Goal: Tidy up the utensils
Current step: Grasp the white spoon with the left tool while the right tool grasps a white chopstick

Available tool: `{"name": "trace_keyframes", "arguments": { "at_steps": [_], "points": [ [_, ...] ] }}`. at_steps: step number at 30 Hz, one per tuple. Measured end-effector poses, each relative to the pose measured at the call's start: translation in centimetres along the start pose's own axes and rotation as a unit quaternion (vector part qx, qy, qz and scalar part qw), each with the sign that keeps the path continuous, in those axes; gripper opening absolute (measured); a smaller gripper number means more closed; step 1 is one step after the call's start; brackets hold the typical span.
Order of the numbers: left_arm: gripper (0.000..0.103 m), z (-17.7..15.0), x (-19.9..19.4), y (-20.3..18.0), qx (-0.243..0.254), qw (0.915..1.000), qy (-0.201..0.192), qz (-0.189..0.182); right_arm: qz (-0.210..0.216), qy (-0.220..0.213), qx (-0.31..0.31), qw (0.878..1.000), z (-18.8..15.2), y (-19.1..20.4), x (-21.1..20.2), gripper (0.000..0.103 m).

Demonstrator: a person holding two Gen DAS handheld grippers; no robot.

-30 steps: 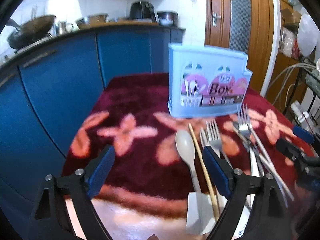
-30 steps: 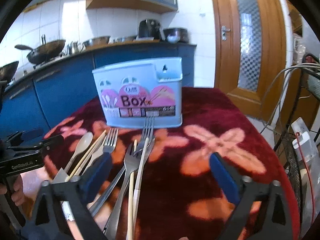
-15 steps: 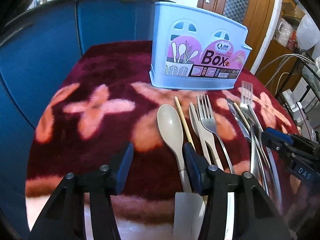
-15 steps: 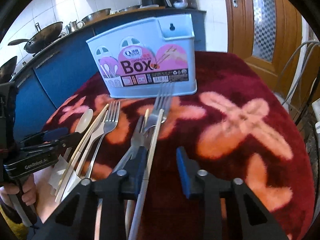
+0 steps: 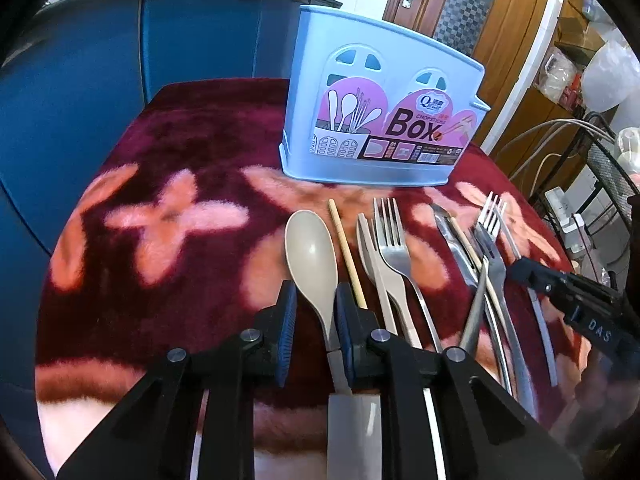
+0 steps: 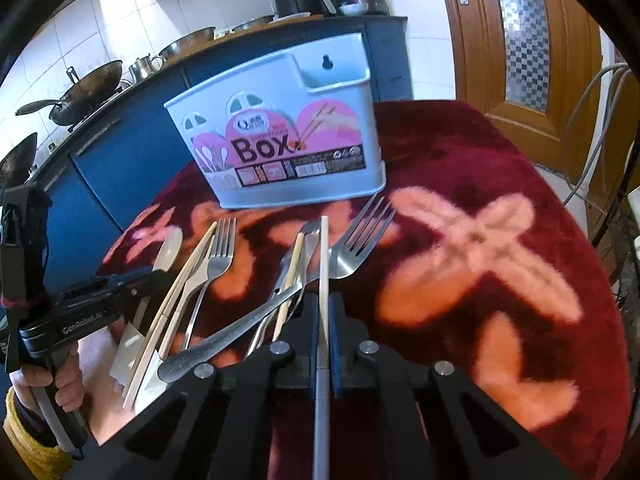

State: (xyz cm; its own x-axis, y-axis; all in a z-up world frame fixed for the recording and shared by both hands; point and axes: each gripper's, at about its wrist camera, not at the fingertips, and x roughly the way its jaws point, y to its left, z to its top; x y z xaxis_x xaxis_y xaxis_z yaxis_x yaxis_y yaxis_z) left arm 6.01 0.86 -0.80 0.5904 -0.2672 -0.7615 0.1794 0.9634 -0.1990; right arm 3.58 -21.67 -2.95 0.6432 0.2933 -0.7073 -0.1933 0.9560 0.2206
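Note:
A light blue utensil box [image 5: 380, 120] stands at the back of the red flowered table; it also shows in the right wrist view [image 6: 288, 140]. My left gripper [image 5: 314, 316] has its jaws close around the neck of a beige plastic spoon [image 5: 310, 256] lying on the cloth. My right gripper [image 6: 323, 320] is shut on a white chopstick [image 6: 323, 264] that points at the box. Forks [image 5: 394, 240], a beige knife [image 5: 372, 256], a wooden chopstick [image 5: 346, 256] and steel forks [image 6: 356, 244] lie between the two grippers.
The table's red cloth [image 6: 500, 208] drops off at the right and near edges. Blue kitchen cabinets [image 5: 100, 60] stand behind the table, with pans on the counter. A wire rack and cables [image 5: 600, 168] are at the right.
Both grippers have moved down and forward and narrowed from wide open. The left one closed in around the beige spoon's neck; the right one shut on the white chopstick.

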Motion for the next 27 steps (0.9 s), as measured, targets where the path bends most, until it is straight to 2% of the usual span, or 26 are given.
{"name": "trace_keyframes", "arguments": {
  "at_steps": [4,10,14,19,21,24,27],
  "points": [
    [0.02,-0.4,0.3,-0.4,0.016,0.9997,0.019,0.007,-0.016,0.024,0.005,1.0,-0.1,-0.8,0.7,0.007],
    [0.02,-0.1,1.0,-1.1,0.045,0.9979,0.037,0.03,-0.006,0.057,0.009,0.998,0.3,-1.7,1.5,0.007],
    [0.02,0.3,1.4,-1.1,0.05,0.997,0.052,0.03,-0.011,0.088,-0.02,0.996,1.0,-1.2,2.3,0.008],
    [0.019,0.4,1.2,-1.0,0.053,0.997,0.05,0.026,-0.028,0.118,-0.049,0.991,1.5,-0.4,2.6,0.008],
    [0.017,0.4,1.0,-0.9,0.046,0.9977,0.045,0.021,-0.034,0.115,-0.055,0.991,1.4,-0.2,2.2,0.006],
    [0.007,0.2,-0.2,-0.8,0.029,0.9992,0.028,0.001,-0.021,0.088,-0.045,0.995,1.3,0.1,0.6,0.006],
    [0.004,0.2,-2.3,-1.3,0.035,0.9993,-0.015,-0.001,-0.007,0.048,-0.036,0.998,1.5,0.5,-1.4,0.006]
  ]
}}
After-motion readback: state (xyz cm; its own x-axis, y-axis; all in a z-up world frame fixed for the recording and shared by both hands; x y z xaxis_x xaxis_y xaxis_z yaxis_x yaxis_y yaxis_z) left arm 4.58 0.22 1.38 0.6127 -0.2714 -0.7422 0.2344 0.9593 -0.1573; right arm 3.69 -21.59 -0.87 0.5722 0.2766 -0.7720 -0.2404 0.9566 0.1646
